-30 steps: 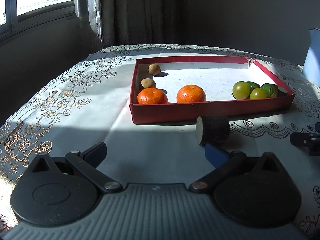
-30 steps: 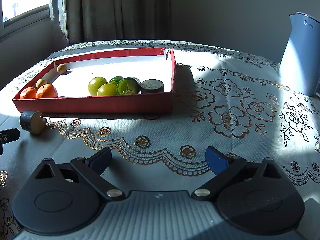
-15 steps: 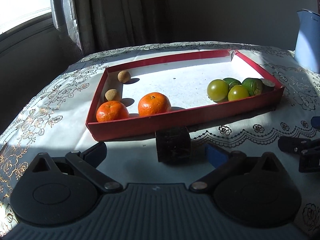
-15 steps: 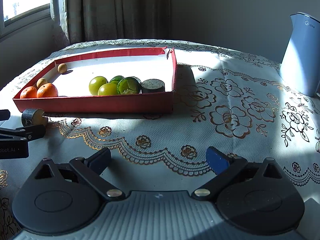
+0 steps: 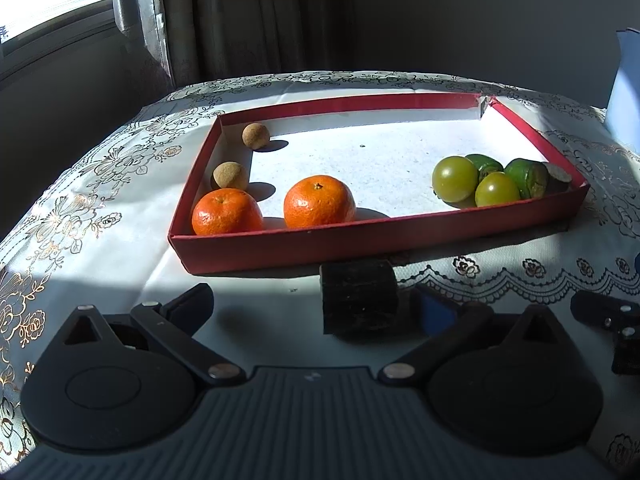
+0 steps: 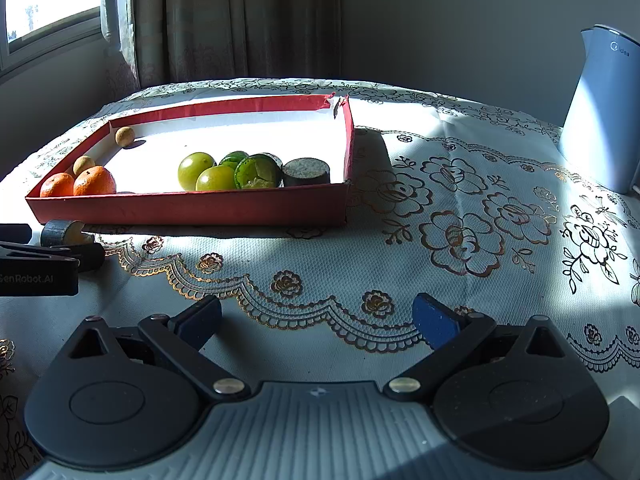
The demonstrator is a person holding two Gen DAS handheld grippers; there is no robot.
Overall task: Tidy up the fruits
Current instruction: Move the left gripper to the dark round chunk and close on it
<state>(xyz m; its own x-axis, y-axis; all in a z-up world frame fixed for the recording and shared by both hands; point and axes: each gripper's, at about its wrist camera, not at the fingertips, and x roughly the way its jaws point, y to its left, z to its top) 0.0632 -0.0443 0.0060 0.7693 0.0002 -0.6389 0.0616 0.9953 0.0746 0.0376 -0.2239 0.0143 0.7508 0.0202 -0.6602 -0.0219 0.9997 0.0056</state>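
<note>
A red tray on the tablecloth holds two oranges, two small brown fruits at its left, and several green fruits plus a dark cut piece at its right. A dark cylindrical piece lies on the cloth outside the tray's front wall. My left gripper is open, with the piece between its fingers close to the right finger. It also shows in the right wrist view. My right gripper is open and empty over the cloth, right of the tray's front.
A pale blue kettle stands at the table's far right. Curtains and a window are behind the table. The left gripper's body shows at the left edge of the right wrist view. The right gripper's finger shows at the right of the left wrist view.
My left gripper has moved right and closed in on the dark piece, which now sits between its fingers. The right gripper has barely moved.
</note>
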